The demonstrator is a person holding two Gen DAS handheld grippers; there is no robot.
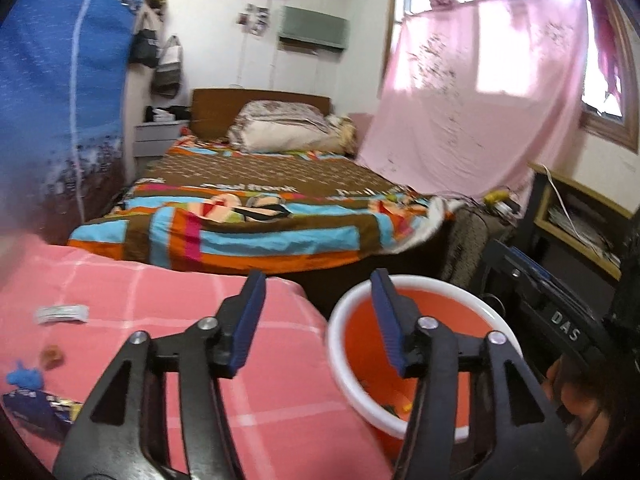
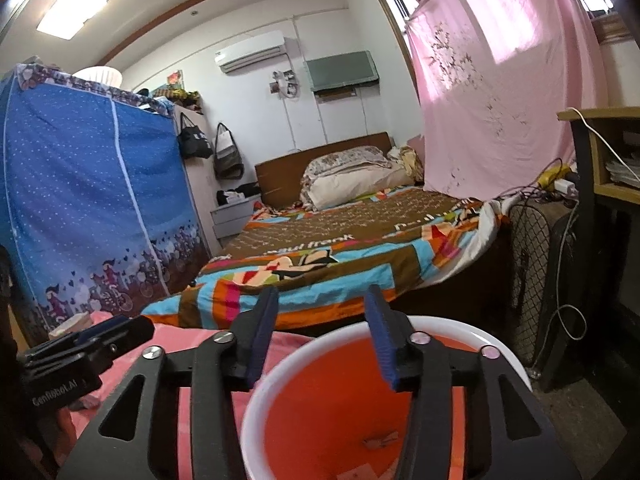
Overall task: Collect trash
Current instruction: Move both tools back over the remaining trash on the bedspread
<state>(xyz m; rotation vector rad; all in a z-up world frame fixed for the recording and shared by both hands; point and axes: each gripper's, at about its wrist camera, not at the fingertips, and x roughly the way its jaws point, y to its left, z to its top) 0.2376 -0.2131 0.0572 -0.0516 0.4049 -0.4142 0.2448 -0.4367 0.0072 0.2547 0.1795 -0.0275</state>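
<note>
An orange bin with a white rim (image 1: 340, 344) stands beside a table under a pink checked cloth (image 1: 160, 300). My left gripper (image 1: 318, 280) is open and holds nothing; one finger is over the cloth, the other over the bin. On the cloth at the left lie a white wrapper (image 1: 62, 314), a small brown scrap (image 1: 52, 356), a blue fuzzy piece (image 1: 24, 378) and a dark blue packet (image 1: 36, 408). My right gripper (image 2: 323, 294) hangs open and bare above the bin's rim (image 2: 256, 408). Small scraps (image 2: 380, 440) lie in the bin's bottom.
A bed with a striped quilt (image 1: 248, 216) lies beyond the table. A blue fabric wardrobe (image 2: 88, 200) stands at the left, a pink curtain (image 2: 500, 100) and a desk (image 2: 592, 160) at the right. A hand (image 1: 576, 400) shows by the bin.
</note>
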